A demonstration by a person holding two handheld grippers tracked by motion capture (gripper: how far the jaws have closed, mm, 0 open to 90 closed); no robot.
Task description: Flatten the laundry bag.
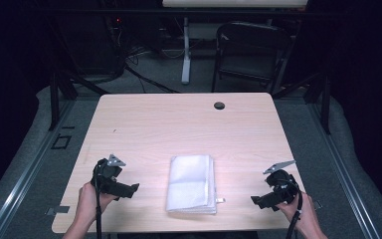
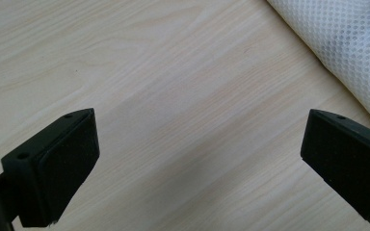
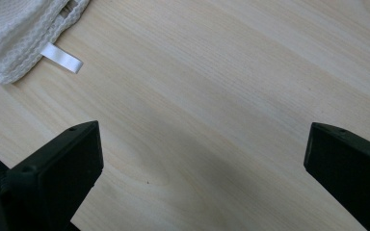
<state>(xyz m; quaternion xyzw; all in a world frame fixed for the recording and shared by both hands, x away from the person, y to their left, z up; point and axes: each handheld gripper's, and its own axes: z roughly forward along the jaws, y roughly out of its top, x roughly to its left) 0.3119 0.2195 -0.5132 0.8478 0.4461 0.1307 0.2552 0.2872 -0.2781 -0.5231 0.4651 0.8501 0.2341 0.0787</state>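
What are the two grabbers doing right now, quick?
Left gripper: open, holding nothing, beside the folded white towel.
Right gripper: open, holding nothing, over the bare table.

A light wooden counter [image 1: 154, 124] stands on a grey floor [image 1: 25, 164], and it has a small dark round hole [image 1: 219, 105] near its far edge. Behind the counter is a black folding chair [image 1: 251, 47], next to a white leg [image 1: 185, 50] of another desk. Black cables [image 1: 144, 79] lie on the floor back there.
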